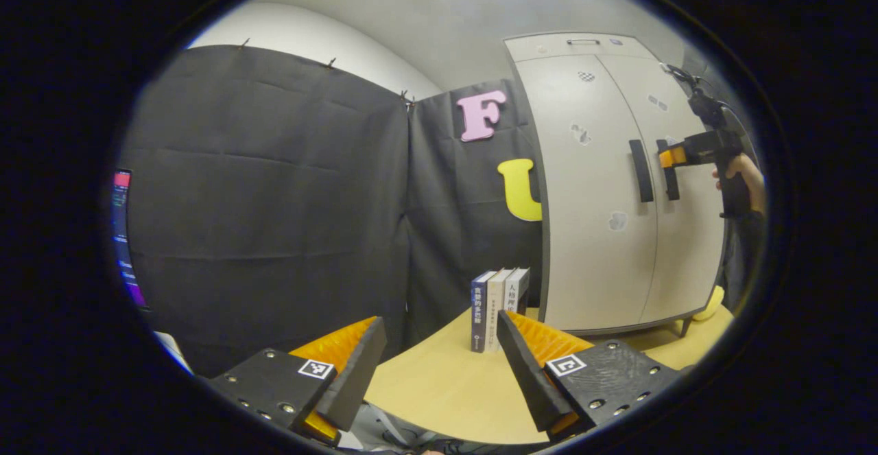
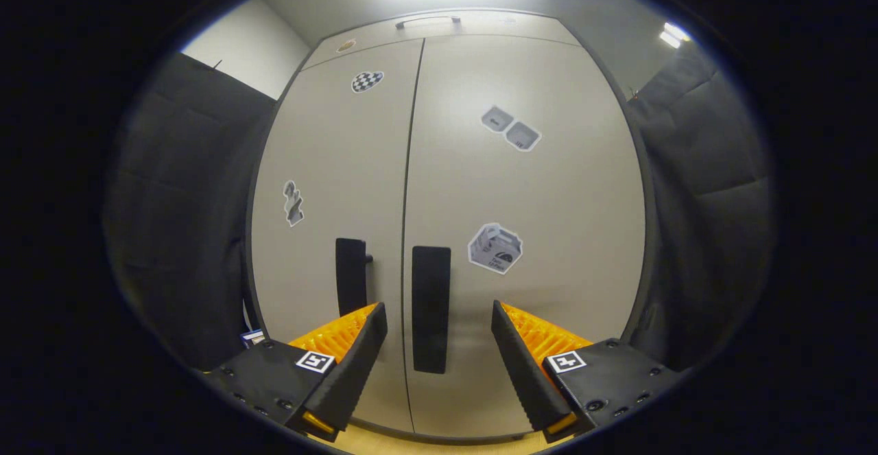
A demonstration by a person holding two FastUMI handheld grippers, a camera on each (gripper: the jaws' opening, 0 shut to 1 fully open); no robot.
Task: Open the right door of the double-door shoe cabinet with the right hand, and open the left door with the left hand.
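The beige double-door shoe cabinet (image 2: pixel 549 187) fills the right gripper view with both doors closed. Each door carries a black vertical handle beside the centre seam: the left handle (image 2: pixel 351 275) and the right handle (image 2: pixel 431 307). My right gripper (image 2: pixel 437 309) is open, and the right handle stands between its orange fingers. In the left gripper view the cabinet (image 1: pixel 603 187) stands at the right, and a hand (image 1: pixel 744 173) holds the right gripper (image 1: pixel 669 158) at the right handle (image 1: pixel 670 179). My left gripper (image 1: pixel 439 324) is open and holds nothing, low over the table and far from the left handle (image 1: pixel 641 170).
The cabinet stands on a light wooden table (image 1: pixel 446 386). Three upright books (image 1: pixel 497 304) stand beside the cabinet's left side. A yellow object (image 1: pixel 713 302) lies at the cabinet's right foot. A lit screen (image 1: pixel 123 235) is at the far left.
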